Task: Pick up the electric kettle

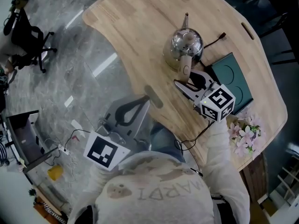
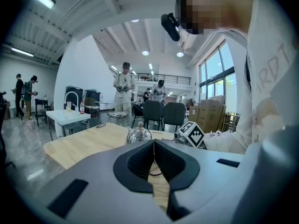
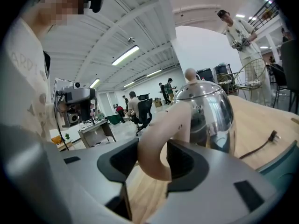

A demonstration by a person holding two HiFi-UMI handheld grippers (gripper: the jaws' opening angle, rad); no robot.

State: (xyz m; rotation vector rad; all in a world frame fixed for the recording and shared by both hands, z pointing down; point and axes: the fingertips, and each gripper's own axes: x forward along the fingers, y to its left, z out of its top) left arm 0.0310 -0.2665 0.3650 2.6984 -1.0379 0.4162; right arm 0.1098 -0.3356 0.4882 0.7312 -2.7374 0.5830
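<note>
While upright on the wooden table [image 1: 135, 27], electric kettle [image 1: 184, 45] gripped by its beige handle [image 3: 159, 143].
Clamped on that handle from both sides, right gripper [image 3: 156, 160]; beside the table's edge, left gripper [image 2: 153, 146], jaws pressed together on nothing; dark green pad [image 1: 231, 78] near the kettle.

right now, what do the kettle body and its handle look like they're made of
Kettle body: polished metal, probably stainless steel; it mirrors the room. Handle: pale beige with a smooth matte surface; plastic or light wood, can't tell which.
</note>
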